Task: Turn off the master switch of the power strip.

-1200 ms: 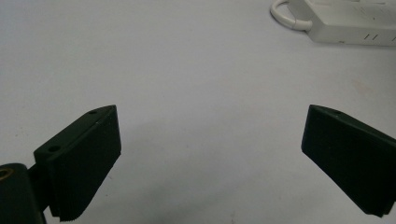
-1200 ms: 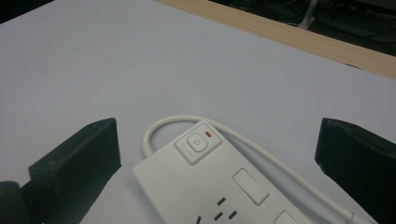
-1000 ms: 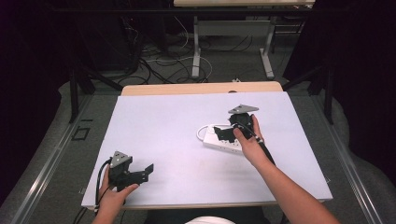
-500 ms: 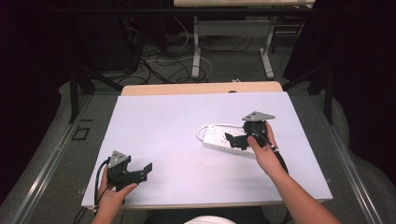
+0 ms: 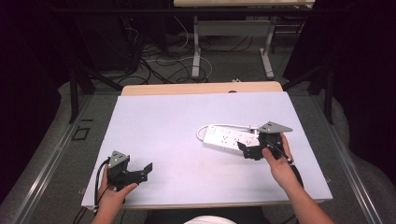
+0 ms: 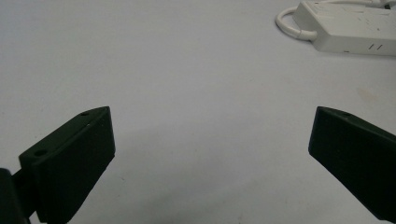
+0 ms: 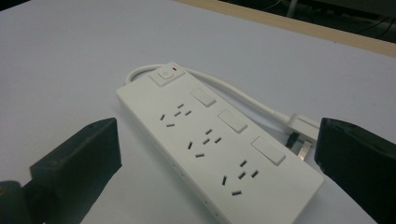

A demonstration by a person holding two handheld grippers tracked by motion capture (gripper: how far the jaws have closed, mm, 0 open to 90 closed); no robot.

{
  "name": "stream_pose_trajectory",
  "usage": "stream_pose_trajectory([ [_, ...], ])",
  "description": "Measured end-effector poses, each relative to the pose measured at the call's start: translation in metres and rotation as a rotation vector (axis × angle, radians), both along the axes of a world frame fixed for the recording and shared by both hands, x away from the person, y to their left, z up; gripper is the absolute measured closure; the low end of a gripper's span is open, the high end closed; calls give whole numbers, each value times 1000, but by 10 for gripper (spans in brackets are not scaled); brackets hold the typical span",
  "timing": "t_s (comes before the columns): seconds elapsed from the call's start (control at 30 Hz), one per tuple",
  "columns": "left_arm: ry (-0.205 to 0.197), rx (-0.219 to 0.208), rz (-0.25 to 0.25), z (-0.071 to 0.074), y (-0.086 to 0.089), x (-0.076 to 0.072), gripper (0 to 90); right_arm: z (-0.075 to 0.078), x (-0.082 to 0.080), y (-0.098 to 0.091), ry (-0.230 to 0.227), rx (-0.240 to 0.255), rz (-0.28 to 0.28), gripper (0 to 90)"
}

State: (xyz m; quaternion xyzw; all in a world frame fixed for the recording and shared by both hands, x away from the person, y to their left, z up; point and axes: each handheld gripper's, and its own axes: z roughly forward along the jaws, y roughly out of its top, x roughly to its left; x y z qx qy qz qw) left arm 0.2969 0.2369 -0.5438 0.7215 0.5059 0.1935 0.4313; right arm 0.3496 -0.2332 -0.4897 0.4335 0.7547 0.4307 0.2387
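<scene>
A white power strip (image 5: pixel 228 137) with three sockets and three switches lies right of the table's middle; its white cable loops round the far side to a plug (image 7: pixel 302 129). My right gripper (image 5: pixel 246 150) stands open at the strip's near right end. In the right gripper view the strip (image 7: pixel 205 135) lies between and beyond the wide-apart jaws of this gripper (image 7: pixel 219 156), untouched. My left gripper (image 5: pixel 144 171) rests open near the front left corner of the table, with bare tabletop between the jaws (image 6: pixel 212 126). The strip (image 6: pixel 350 28) shows far off at the upper right there.
The white tabletop (image 5: pixel 177 126) has a wooden strip (image 5: pixel 201 88) along its far edge. Beyond it are dark floor, loose cables and the legs of another table (image 5: pixel 196 51).
My right gripper has drawn back from over the strip's far right part, towards the person and slightly right. The left gripper has stayed put.
</scene>
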Motion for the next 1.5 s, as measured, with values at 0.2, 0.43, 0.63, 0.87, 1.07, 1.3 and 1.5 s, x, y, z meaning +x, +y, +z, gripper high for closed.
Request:
stream_pose_trajectory([
  [0.2, 0, -2, -1, 0, 0, 0, 4, -6, -12, -15, -11, 9, -28, 4],
  [0.43, -3, -2, -1, 0, 0, -1, 4, -15, -21, -34, -11, 10, -67, 9],
  [0.63, -4, -2, 3, 0, 0, -1, 4, -22, -27, -54, -5, 21, -108, 12],
  [0.87, 3, 1, 1, 0, 0, -1, 4, -33, -35, -75, 19, 37, -163, 17],
  [1.07, -3, 1, 5, 0, -1, -1, 4, -41, -40, -89, 22, 46, -177, 17],
  [1.3, -1, 5, 2, 0, 0, -1, 4, -48, -46, -102, 23, 39, -188, 18],
  [1.5, -1, 5, 0, 1, 0, -1, 4, -55, -47, -108, 20, 34, -204, 18],
])
